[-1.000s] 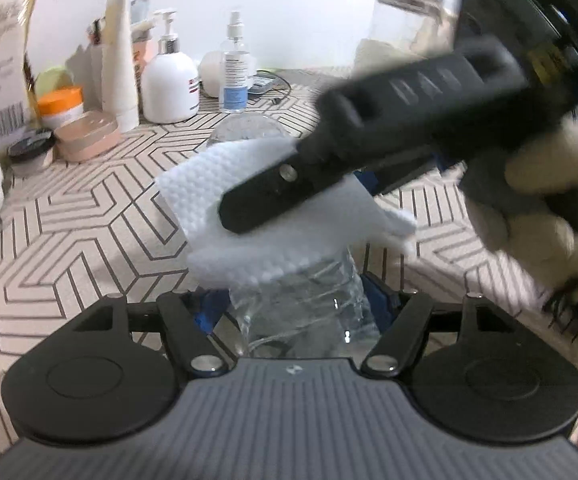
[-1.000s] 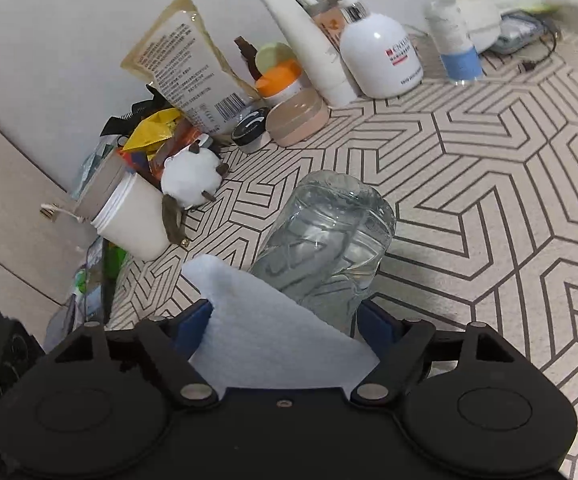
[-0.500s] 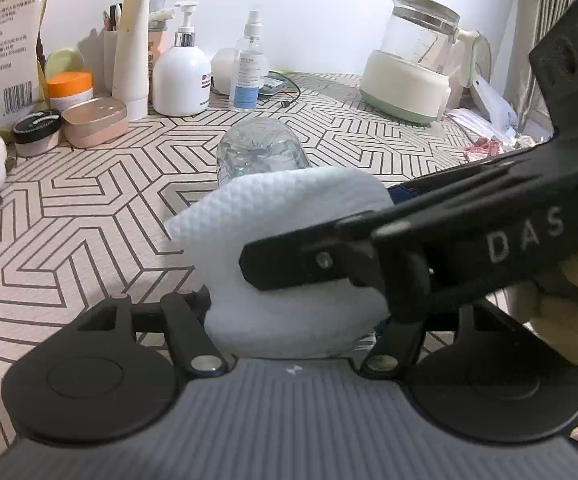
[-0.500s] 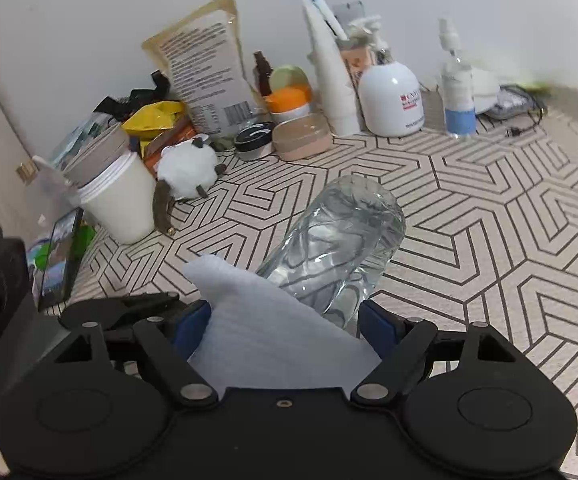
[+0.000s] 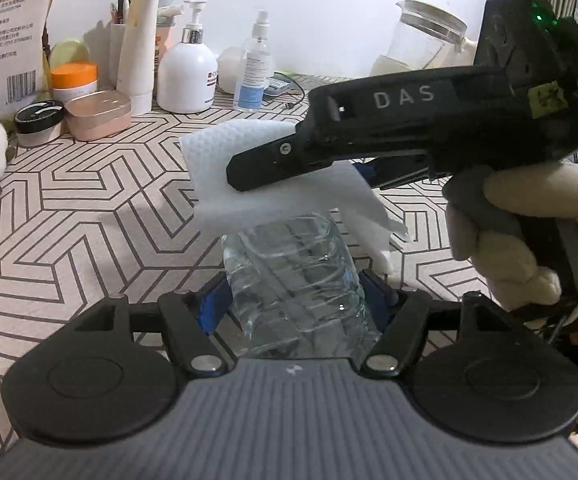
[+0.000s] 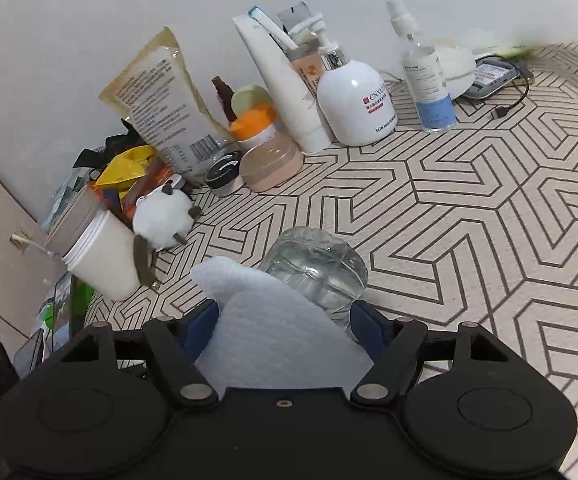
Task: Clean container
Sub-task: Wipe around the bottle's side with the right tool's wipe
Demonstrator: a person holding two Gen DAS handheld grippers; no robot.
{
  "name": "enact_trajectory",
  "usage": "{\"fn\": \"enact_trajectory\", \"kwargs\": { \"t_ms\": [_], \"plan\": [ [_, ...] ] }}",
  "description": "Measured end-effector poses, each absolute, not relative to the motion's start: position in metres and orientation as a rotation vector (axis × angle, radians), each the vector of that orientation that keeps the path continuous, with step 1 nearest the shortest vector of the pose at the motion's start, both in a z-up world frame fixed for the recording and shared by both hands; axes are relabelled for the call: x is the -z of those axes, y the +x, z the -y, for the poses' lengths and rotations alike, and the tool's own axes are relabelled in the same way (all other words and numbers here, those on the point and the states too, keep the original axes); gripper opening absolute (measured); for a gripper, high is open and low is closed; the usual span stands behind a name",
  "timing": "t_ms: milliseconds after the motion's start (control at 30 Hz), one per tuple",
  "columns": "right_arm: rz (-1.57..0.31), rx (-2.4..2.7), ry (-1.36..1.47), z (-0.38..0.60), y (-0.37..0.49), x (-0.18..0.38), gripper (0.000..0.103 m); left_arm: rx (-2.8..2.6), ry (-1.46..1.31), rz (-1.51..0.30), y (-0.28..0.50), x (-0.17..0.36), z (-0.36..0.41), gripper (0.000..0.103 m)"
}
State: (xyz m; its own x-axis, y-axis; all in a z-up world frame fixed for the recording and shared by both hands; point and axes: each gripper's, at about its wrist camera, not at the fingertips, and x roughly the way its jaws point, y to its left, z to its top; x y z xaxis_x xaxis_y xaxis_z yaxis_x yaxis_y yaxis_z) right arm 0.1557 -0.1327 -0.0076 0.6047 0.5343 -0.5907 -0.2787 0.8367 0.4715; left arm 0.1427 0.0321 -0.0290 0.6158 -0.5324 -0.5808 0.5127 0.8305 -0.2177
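Note:
A clear plastic bottle (image 5: pixel 293 280) lies pointing away from me, its near end between the blue pads of my left gripper (image 5: pixel 293 305). Those jaws are easing open a little while the pads still touch the bottle. A white wipe (image 5: pixel 209 176) is draped over the bottle's far part. My right gripper (image 6: pixel 281 322) straddles the wipe (image 6: pixel 273 336) and the bottle (image 6: pixel 321 264) from the right, and its jaws are closing on them. In the left wrist view its near finger (image 5: pixel 265 166) lies across the wipe.
A gloved hand (image 5: pixel 521 232) grips the right tool. Along the wall stand a white pump bottle (image 6: pixel 355 100), a spray bottle (image 6: pixel 429 80), tubes, jars (image 5: pixel 97 114) and a glass kettle (image 5: pixel 421 40). A plush toy (image 6: pixel 163 220) and a white cup (image 6: pixel 103 260) sit left.
The right gripper slid the wipe along the bottle toward my left gripper, then back out to the far part. The bottle's near half shows bare again.

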Motion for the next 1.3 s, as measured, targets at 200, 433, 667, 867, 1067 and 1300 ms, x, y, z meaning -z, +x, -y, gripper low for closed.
{"fn": "enact_trajectory", "kwargs": {
  "t_ms": [200, 433, 667, 867, 1067, 1300],
  "plan": [
    [-0.803, -0.453, 0.284, 0.119, 0.152, 0.004, 0.083, 0.605, -0.021, -0.683, 0.139, 0.030, -0.027, 0.068],
    [-0.728, -0.423, 0.191, 0.124, 0.126, -0.021, 0.084, 0.580, -0.033, -0.676, 0.134, 0.027, -0.027, 0.070],
    [-0.820, -0.538, 0.358, 0.132, 0.124, -0.004, 0.083, 0.575, -0.003, -0.682, 0.130, 0.030, -0.026, 0.076],
    [-0.831, -0.491, 0.413, 0.130, 0.149, 0.014, 0.078, 0.576, 0.039, -0.660, 0.126, 0.030, -0.014, 0.076],
    [-0.824, -0.513, 0.439, 0.131, 0.151, 0.010, 0.069, 0.568, 0.067, -0.646, 0.121, 0.028, -0.008, 0.074],
    [-0.836, -0.556, 0.339, 0.122, 0.121, 0.002, 0.068, 0.561, 0.076, -0.642, 0.109, 0.030, -0.026, 0.074]
  ]
}}
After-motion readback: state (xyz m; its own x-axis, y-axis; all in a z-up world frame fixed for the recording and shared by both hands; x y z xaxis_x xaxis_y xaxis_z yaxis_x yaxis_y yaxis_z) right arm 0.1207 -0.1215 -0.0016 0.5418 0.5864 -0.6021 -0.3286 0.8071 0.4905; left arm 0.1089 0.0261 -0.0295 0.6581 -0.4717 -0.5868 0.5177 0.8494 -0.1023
